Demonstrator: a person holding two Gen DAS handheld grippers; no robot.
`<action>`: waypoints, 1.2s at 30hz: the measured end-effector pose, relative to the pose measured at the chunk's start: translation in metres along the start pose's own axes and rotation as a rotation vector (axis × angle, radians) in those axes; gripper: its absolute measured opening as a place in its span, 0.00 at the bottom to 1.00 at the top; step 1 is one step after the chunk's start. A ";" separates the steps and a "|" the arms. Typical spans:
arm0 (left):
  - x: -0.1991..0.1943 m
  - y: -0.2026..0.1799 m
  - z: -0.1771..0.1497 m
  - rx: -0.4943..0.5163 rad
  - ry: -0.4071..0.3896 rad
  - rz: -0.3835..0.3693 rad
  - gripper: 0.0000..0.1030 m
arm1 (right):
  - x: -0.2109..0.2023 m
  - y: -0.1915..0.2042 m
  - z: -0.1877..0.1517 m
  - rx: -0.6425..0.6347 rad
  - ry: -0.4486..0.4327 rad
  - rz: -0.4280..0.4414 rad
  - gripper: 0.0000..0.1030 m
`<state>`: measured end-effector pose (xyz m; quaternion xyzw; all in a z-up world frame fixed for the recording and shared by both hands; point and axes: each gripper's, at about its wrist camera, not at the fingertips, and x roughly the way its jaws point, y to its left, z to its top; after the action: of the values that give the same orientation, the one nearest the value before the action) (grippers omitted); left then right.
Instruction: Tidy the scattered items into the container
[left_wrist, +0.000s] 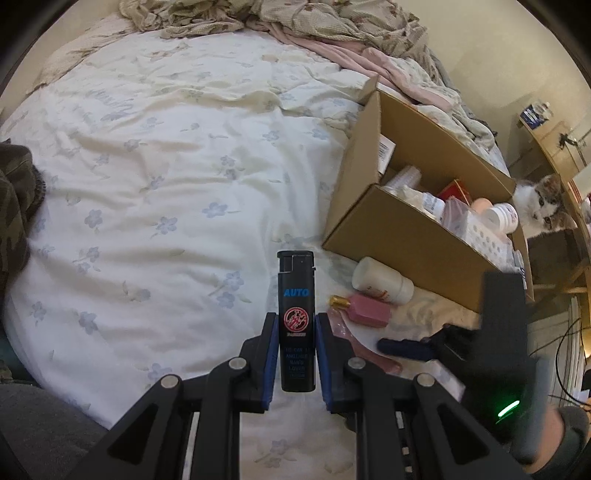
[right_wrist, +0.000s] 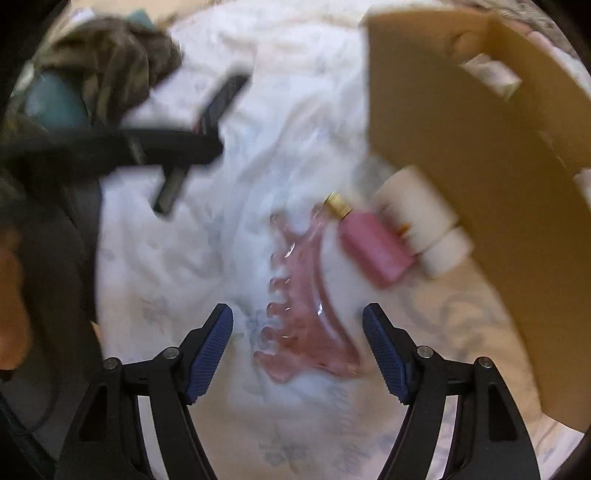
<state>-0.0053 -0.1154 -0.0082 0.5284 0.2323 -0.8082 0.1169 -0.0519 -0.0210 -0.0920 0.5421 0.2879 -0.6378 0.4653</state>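
On the left edge of the left wrist view a camouflage cloth lies on the flowered quilt, which fills most of the view. In the middle the left gripper points down at the quilt with its jaws nearly closed on a black lighter; the blue pads press its two sides and its cap end stands out past the fingertips. Right of the lighter, on the quilt, lie a white bottle and a pink bottle with a gold cap, touching each other, just beside the near wall of the cardboard box. The box stands open and holds white jars, a red pack and other small things, too crowded to name. Beyond its right end a cat looks on. At the lower right the right gripper's dark body shows, blurred. In the right wrist view, which is blurred too, the camouflage cloth and the left gripper with the lighter sit at the upper left. In the middle the right gripper hangs over a pink hair claw that lies on the quilt; its jaws stand wide, the claw between the pads but clear of both. Right of the claw lie the pink bottle and the white bottle, against the box.
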 end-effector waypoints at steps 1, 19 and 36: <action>0.001 0.002 0.001 -0.007 0.005 0.004 0.19 | 0.001 0.009 -0.002 -0.052 -0.020 -0.063 0.64; 0.007 0.007 0.002 -0.038 0.018 -0.004 0.18 | -0.113 -0.050 -0.028 0.325 -0.352 0.299 0.46; -0.009 -0.043 0.012 0.133 -0.017 -0.020 0.18 | -0.187 -0.195 -0.064 0.801 -0.568 -0.125 0.46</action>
<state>-0.0295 -0.0850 0.0144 0.5259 0.1823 -0.8274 0.0751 -0.2057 0.1654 0.0452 0.4647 -0.0861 -0.8475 0.2414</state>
